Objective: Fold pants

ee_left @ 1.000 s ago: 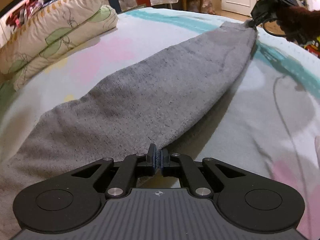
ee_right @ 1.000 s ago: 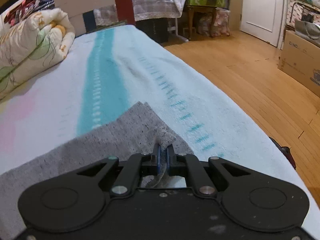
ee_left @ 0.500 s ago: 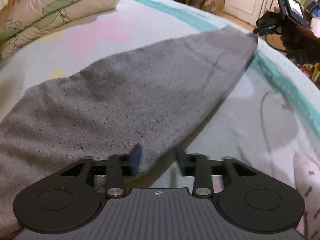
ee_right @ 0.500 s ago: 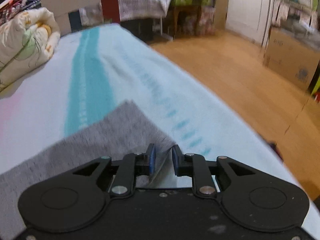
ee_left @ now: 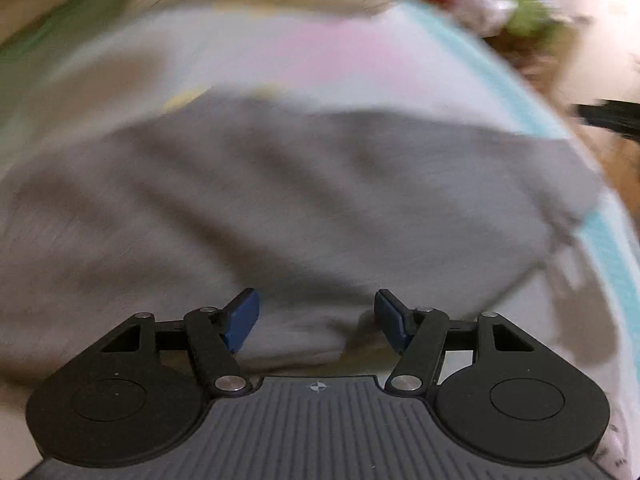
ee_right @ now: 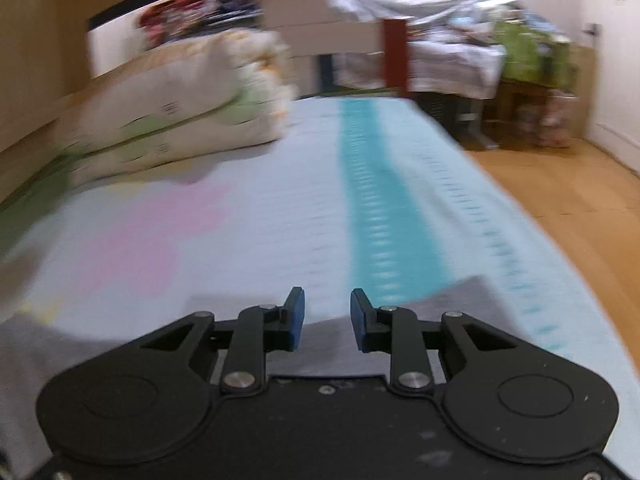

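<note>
The grey pants (ee_left: pixel 304 200) lie spread flat on the bed, blurred by motion in the left wrist view. My left gripper (ee_left: pixel 316 316) is open and empty, its blue pads wide apart just above the near edge of the cloth. In the right wrist view a corner of the grey pants (ee_right: pixel 460 296) lies on the sheet below and beside my right gripper (ee_right: pixel 327 318), which is open and empty.
The bed sheet (ee_right: pixel 280 216) is pale with a teal stripe (ee_right: pixel 380 200) and pink patches. A folded floral quilt (ee_right: pixel 180 112) lies at the far left. The bed's right edge drops to a wooden floor (ee_right: pixel 580 208). Cluttered furniture stands at the back.
Both grippers have opened and let go of the pants, which now lie flat on the bed. Both have pulled back and swung, so the views are blurred.
</note>
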`<state>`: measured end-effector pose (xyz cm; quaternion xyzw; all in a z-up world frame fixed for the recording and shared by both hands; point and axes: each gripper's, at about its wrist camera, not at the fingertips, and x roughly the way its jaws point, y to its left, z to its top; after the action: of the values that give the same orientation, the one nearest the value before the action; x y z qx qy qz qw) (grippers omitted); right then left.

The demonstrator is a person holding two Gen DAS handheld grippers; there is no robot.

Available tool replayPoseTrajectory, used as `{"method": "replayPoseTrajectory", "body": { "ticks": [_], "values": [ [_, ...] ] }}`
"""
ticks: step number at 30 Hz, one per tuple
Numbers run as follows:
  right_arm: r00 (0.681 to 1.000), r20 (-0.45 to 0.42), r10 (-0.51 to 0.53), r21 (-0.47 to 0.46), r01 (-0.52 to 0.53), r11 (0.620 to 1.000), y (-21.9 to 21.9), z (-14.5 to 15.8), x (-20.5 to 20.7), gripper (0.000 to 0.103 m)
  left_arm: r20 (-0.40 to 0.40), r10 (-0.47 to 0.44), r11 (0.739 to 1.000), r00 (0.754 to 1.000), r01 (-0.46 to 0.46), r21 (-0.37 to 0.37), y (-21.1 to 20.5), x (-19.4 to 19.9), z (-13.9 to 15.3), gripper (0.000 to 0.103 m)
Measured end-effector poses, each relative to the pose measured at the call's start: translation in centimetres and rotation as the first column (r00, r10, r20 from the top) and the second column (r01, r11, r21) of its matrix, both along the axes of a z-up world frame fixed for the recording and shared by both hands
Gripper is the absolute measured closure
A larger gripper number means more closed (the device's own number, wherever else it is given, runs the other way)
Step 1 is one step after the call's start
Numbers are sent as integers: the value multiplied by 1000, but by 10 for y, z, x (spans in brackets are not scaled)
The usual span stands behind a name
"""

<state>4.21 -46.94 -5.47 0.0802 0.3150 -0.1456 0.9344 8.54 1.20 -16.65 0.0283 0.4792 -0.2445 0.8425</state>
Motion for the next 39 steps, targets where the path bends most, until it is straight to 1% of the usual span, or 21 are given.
{"method": "replayPoseTrajectory", "body": {
  "ticks": [1, 2, 4, 6, 8, 10, 14, 15, 16, 17, 19, 21, 24, 27, 28, 30, 31, 33, 35, 36, 39],
  "values": [
    [999, -6, 36, 10, -36, 999, 8, 0, 4, 76, -17, 18, 999, 1000, -18, -28, 14, 2, -3, 48],
    [997, -13, 82, 19, -82, 996, 19, -2, 10, 75, -20, 18, 998, 1000, -19, -52, 23, 3, -1, 52],
    [988, -20, 154, 26, -153, 988, 37, -1, 15, 75, -49, 30, 999, 998, -32, -38, 31, 2, 5, 61],
    [971, -23, 239, 54, -238, 970, 55, 0, 21, 75, -63, 28, 999, 998, -30, -22, 32, 1, 9, 62],
    [944, -25, 329, 89, -326, 941, 76, 1, 25, 74, -59, 20, 1000, 998, -19, 9, 29, -1, 13, 62],
    [920, -30, 392, 93, -388, 917, 96, 1, 28, 73, -65, 26, 999, 998, -24, 25, 29, -3, 15, 62],
    [853, -33, 521, 121, -514, 849, 137, 3, 30, 72, -121, 87, 996, 989, -89, -15, 39, -3, 21, 62],
    [836, -34, 547, 121, -540, 833, 145, 4, 29, 72, -112, 83, 996, 990, -86, -27, 41, -4, 27, 62],
    [817, -37, 575, 122, -568, 814, 153, 5, 28, 72, -82, 72, 997, 994, -75, -27, 41, -4, 34, 61],
    [799, -38, 601, 122, -593, 796, 160, 6, 29, 71, -30, 65, 998, 997, -65, -11, 41, -4, 41, 60],
    [768, -42, 640, 122, -631, 766, 172, 5, 26, 71, 35, 74, 997, 997, -75, 17, 45, 2, 49, 58],
    [738, -53, 673, 122, -664, 738, 180, 5, 28, 70, 48, 120, 993, 992, -120, 14, 55, 14, 51, 57],
    [706, -81, 703, 131, -692, 710, 188, 5, 33, 69, 49, 211, 977, 976, -213, 31, 74, 33, 44, 57],
    [679, -102, 727, 140, -713, 687, 190, 8, 47, 68, -1, 267, 962, 964, -267, 57, 91, 40, 29, 56],
    [668, -114, 736, 138, -723, 677, 191, 9, 54, 68, -28, 273, 961, 961, -271, 61, 95, 41, 23, 56],
    [648, -135, 750, 134, -738, 661, 196, 12, 68, 68, -14, 268, 963, 963, -267, 40, 99, 36, 20, 56],
    [635, -149, 758, 134, -747, 651, 198, 13, 77, 68, -14, 263, 964, 965, -262, 49, 98, 34, 20, 56],
    [606, -183, 774, 135, -764, 631, 203, 15, 99, 68, -15, 267, 963, 964, -266, 48, 95, 34, 20, 52],
    [581, -220, 783, 147, -774, 616, 209, 12, 120, 68, -25, 276, 961, 961, -275, 32, 92, 34, 19, 44],
    [571, -239, 786, 150, -778, 611, 213, 10, 130, 68, -32, 276, 961, 961, -275, 30, 90, 35, 18, 43],
    [522, -298, 799, 113, -812, 572, 227, -8, 154, 67, -45, 254, 967, 966, -252, 33, 88, 39, 17, 39]
  ]
}}
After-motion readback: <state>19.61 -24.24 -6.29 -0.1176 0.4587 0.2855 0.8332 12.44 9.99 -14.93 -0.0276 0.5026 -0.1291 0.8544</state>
